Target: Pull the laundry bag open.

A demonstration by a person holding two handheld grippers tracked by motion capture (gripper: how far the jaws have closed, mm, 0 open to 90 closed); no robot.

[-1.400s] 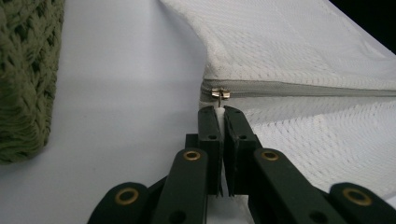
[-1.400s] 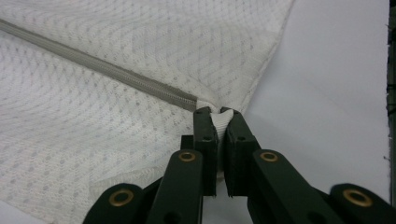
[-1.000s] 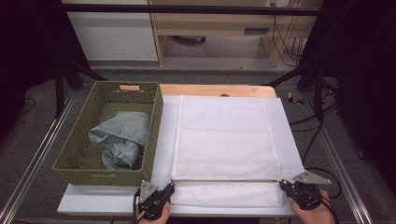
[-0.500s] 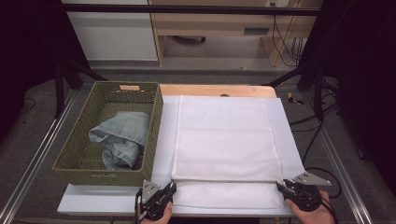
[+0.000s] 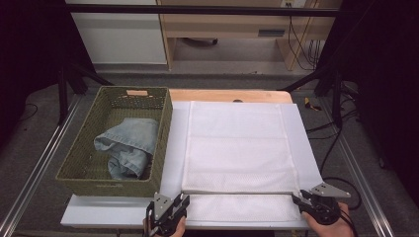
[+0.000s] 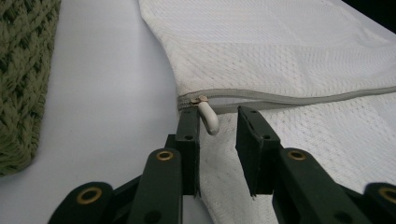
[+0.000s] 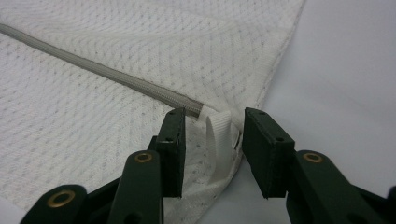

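Bright table, dark surroundings, soft focus

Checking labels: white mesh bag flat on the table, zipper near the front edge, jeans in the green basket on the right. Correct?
One slip: the green basket with the jeans stands to the left of the white mesh bag, not right, as the high view shows. The bag does lie flat on the table, zipper near the front edge.
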